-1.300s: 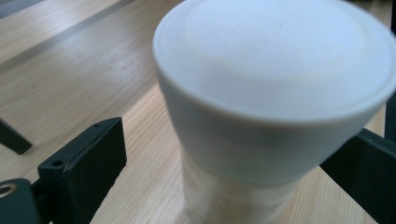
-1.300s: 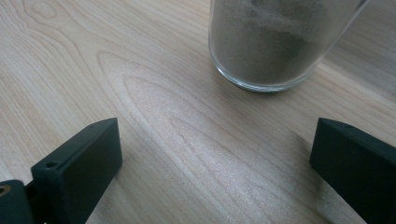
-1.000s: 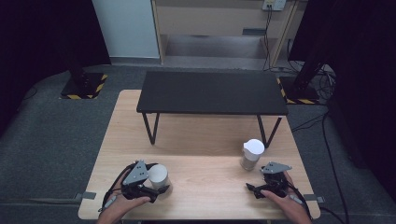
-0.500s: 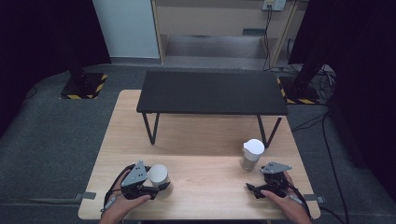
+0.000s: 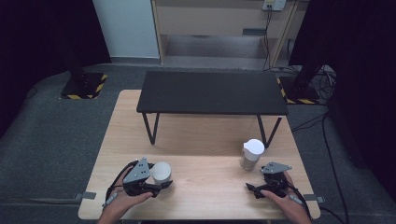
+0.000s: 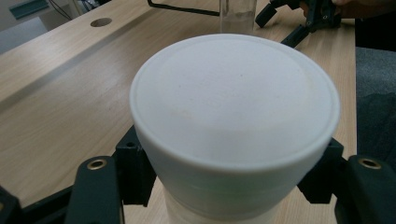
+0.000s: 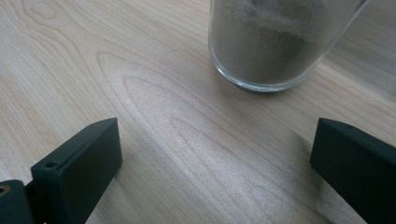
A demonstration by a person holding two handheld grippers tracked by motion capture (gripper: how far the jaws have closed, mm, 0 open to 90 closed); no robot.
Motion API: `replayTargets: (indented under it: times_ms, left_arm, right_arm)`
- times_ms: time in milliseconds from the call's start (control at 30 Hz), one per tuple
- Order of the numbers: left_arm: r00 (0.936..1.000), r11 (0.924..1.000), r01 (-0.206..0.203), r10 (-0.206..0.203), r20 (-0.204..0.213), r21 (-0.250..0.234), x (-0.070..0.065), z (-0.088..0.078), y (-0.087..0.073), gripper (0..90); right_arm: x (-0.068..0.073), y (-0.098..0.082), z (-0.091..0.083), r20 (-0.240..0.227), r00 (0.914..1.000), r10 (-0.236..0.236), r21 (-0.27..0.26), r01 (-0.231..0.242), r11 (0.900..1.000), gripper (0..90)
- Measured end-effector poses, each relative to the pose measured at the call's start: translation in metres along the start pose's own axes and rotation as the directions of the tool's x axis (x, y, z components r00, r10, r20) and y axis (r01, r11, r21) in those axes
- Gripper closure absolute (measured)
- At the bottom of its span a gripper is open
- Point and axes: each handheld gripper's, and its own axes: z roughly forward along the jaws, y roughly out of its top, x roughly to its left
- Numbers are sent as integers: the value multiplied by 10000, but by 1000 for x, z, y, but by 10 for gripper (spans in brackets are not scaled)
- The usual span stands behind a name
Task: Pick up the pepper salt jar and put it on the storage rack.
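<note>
High view: left claw (image 5: 156, 185) has closed in since the earlier frame and now pinches the white-lidded jar (image 5: 161, 172) at the tabletop's (image 5: 205, 140) near left. Right claw (image 5: 254, 189) unmoved, just short of the glass jar (image 5: 252, 154).
Left claw view: pads press both sides of the jar (image 6: 233, 126).
Right claw view: jaws spread, nothing between; glass jar (image 7: 280, 42) ahead.

Even overhead light brightens the bench (image 5: 201, 140); the room's edges fall dark. Shadows are soft. The white lid (image 6: 233, 102) up close looks slightly blurred.
</note>
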Motion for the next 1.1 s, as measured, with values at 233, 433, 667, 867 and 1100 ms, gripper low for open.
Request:
replayTargets:
  times_ms: [233, 433, 667, 867, 1100]
  left_arm:
    - [9984, 9998, -172, 175, 532, -45, 18, 3, 22, 336]
    - [9969, 9988, -499, 499, 609, -25, 25, 0, 44, 336]
    - [9963, 9986, -499, 510, 697, -185, 36, -6, 58, 336]
    - [9969, 9989, -358, 378, 691, -311, 47, -10, 67, 336]
    - [9970, 9987, -321, 347, 691, -388, 54, -11, 74, 336]
  right_arm:
    - [0, 0, 0, -20, 10000, 36, 11, -36, 10000, 26]
    - [0, 0, 0, -19, 10000, 35, 11, -35, 10000, 26]
    - [0, 0, 0, -14, 10000, 36, 12, -36, 10000, 26]
    - [1, 0, 0, 32, 10000, 37, 14, -38, 10000, 26]
    - [1, 0, 0, 48, 10000, 53, 15, -53, 10000, 26]
